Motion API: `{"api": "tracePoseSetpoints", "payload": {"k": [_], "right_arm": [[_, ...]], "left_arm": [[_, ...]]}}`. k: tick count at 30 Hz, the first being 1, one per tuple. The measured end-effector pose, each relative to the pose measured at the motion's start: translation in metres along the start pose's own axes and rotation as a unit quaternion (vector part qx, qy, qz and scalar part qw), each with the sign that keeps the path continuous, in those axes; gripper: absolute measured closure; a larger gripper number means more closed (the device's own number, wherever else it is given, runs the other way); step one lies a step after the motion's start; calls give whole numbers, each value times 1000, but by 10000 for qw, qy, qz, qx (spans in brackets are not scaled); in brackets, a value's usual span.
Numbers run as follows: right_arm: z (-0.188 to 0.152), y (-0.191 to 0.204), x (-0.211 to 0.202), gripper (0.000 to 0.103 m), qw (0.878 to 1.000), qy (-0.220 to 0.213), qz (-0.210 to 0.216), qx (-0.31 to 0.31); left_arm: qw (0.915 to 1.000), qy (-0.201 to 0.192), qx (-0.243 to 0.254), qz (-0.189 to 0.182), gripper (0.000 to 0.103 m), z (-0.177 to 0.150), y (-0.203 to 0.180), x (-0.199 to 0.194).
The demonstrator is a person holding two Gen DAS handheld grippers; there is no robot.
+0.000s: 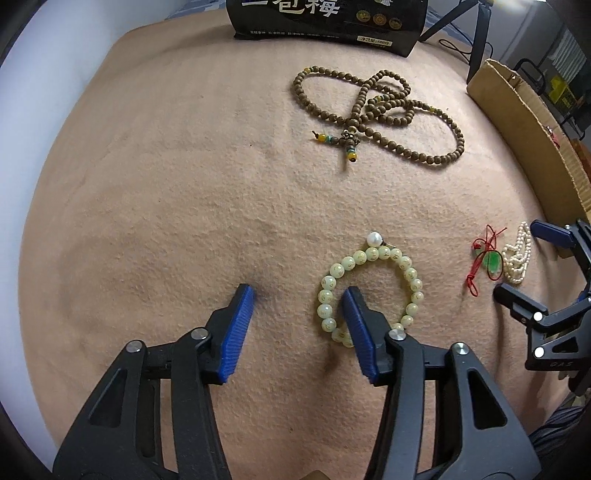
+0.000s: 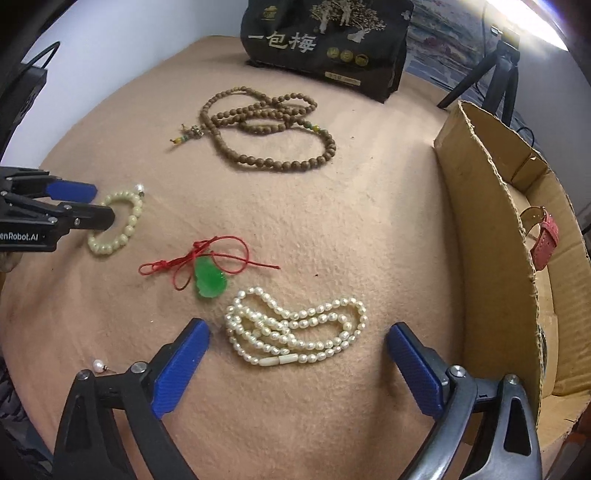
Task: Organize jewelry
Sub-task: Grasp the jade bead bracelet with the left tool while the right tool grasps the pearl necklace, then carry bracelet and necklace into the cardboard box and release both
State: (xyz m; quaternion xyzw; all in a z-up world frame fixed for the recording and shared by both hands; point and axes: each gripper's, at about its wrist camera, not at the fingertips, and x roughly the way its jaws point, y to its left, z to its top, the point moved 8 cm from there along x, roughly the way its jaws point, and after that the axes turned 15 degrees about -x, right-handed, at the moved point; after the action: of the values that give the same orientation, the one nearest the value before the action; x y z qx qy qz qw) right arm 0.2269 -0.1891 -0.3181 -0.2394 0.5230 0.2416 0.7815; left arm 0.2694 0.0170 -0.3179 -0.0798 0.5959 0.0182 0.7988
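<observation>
A pale green bead bracelet (image 1: 406, 275) (image 2: 125, 229) lies on the tan cloth. My left gripper (image 1: 298, 292) (image 2: 105, 205) is open, its right finger inside the bracelet loop and its left finger outside. A white pearl necklace (image 2: 295, 328) (image 1: 517, 254) lies bunched between the fingers of my open right gripper (image 2: 297, 334). A green jade pendant on red cord (image 2: 210, 280) (image 1: 489, 258) lies just left of it. A long brown bead necklace (image 1: 380, 110) (image 2: 266, 129) lies farther back.
A cardboard box (image 2: 487, 206) (image 1: 532, 122) stands at the right with a red watch strap (image 2: 545, 240) inside. A black snack bag (image 2: 325, 44) (image 1: 325, 22) stands at the back. A loose pearl earring (image 2: 99, 366) (image 1: 375, 238) lies on the cloth. A tripod (image 2: 495, 70) stands behind the box.
</observation>
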Motion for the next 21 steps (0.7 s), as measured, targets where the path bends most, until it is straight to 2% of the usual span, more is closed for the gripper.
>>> {"api": "tracePoseSetpoints", "payload": {"k": [1, 4, 7, 9, 10, 12, 15, 18, 21], "right_arm": [[0, 0, 0, 6, 10000, 7, 27, 2], [0, 2, -1, 15, 9999, -3, 140, 15], [-1, 3, -4, 27, 9997, -25, 230, -30], [-2, 3, -7, 41, 9996, -32, 283, -28], [-2, 2, -8, 47, 9995, -39, 308, -7], [-2, -1, -9, 65, 9994, -47, 328, 47], [-4, -2, -11, 81, 9994, -52, 326, 75], [-5, -2, -14, 90, 9995, -61, 296, 43], [-4, -2, -19, 94, 9994, -123, 317, 88]], "left_arm": [[10000, -16, 6, 30, 58, 1, 1, 0], [10000, -34, 11, 50, 70, 1, 2, -1], [9999, -78, 38, 113, 84, 2, 2, -1], [9999, -97, 51, 133, 94, 2, 2, -2], [9998, -108, 56, 147, 96, 2, 1, -2], [9997, -142, 63, 182, 97, 2, 0, -3], [9997, -153, 30, 191, 98, 1, -2, -3], [9998, -159, -29, 129, 98, -3, -1, -9], [9997, -218, -83, 47, 98, -4, -2, -18]]}}
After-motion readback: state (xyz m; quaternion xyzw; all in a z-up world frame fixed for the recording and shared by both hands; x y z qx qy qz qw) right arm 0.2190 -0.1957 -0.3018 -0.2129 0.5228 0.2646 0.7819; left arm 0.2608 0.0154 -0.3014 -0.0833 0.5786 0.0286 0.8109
